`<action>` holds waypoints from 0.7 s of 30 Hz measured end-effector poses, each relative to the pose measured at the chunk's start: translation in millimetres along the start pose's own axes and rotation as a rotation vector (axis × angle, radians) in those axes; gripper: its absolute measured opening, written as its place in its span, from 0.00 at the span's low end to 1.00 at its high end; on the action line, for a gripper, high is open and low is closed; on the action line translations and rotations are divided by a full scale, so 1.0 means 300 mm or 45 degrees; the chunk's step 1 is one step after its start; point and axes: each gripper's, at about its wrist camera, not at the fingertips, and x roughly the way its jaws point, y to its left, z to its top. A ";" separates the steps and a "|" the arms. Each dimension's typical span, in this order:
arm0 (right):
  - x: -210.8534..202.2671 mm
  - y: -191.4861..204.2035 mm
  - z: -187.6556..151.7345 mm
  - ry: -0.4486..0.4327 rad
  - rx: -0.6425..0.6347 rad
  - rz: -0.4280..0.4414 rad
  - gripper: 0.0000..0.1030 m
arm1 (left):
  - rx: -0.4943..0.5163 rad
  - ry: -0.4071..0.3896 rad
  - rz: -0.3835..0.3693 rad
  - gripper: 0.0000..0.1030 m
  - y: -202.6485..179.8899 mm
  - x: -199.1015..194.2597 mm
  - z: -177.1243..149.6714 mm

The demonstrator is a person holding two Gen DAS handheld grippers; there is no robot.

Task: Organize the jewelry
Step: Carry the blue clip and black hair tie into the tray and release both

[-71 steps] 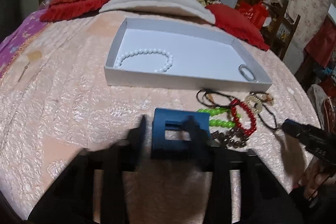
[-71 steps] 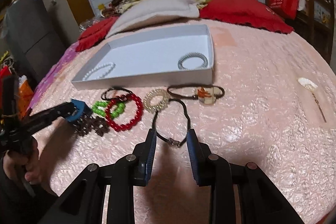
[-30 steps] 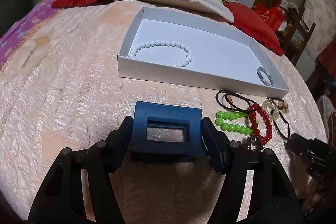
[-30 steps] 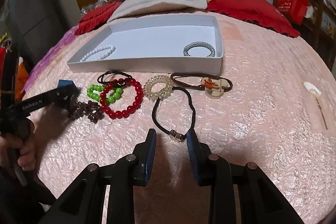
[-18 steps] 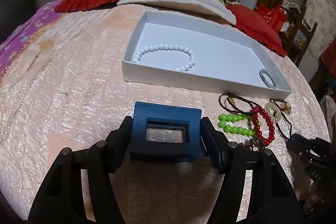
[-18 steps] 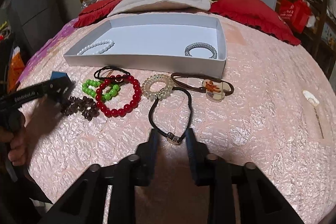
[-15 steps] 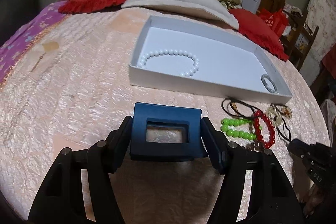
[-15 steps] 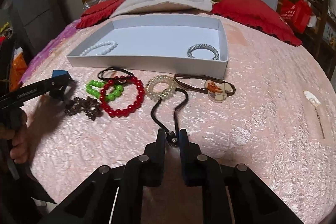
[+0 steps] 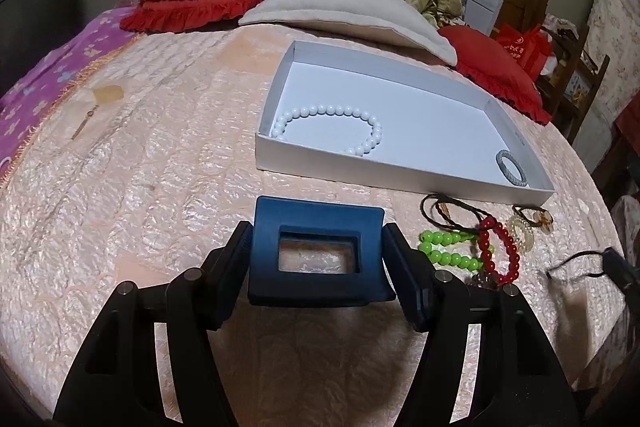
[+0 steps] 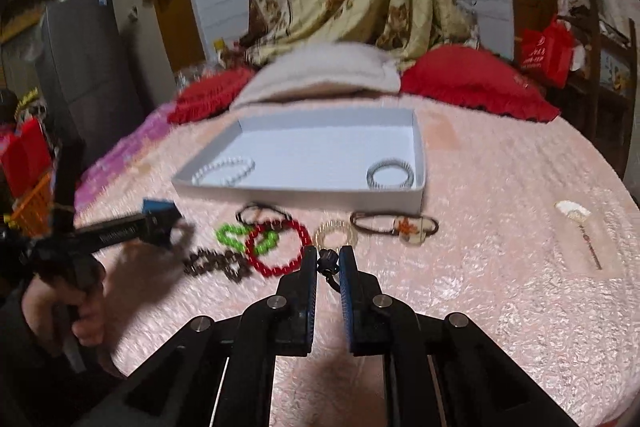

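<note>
In the left wrist view, the left gripper [image 9: 318, 259] clamps a dark blue rectangular block [image 9: 318, 253] between its fingers, the block's long axis running left to right across the jaws, its open window facing the camera. Beyond it on the pink quilted bedspread [image 9: 140, 187] lies a shallow white box [image 9: 400, 177], its long side running from near left to far right; inside are a white bead bracelet [image 9: 332, 127] toward the left end and a grey hair tie [image 9: 510, 167] in the right near corner. Just near of the box's right end lie a green bead bracelet [image 9: 444, 251], a red bead bracelet [image 9: 498, 249] and a clear coil hair tie [image 9: 524, 231]. In the right wrist view, which is blurred, the right gripper [image 10: 328, 263] is closed on a black cord bracelet [image 10: 329, 263], pinched at its clasp, the cord hanging down between the fingers. Just beyond the fingertips lie the red and green bracelets, the coil tie, a dark brown bead bracelet [image 10: 218, 263] to the left, and a brown cord with a resin pendant [image 10: 408, 229] to the right, all near of the box.
</note>
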 end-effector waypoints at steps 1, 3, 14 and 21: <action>-0.011 -0.004 0.005 -0.020 0.011 0.013 0.10 | 0.000 0.000 0.002 0.63 -0.001 -0.003 0.002; -0.026 -0.011 0.012 -0.048 0.026 0.030 0.10 | 0.010 -0.010 -0.001 0.63 -0.007 -0.015 0.005; -0.032 -0.009 0.008 -0.050 0.024 0.042 0.10 | 0.024 -0.021 0.020 0.63 -0.058 -0.036 0.009; -0.014 0.000 -0.001 -0.011 0.022 0.034 0.10 | 0.094 -0.030 0.064 0.63 -0.079 -0.020 -0.010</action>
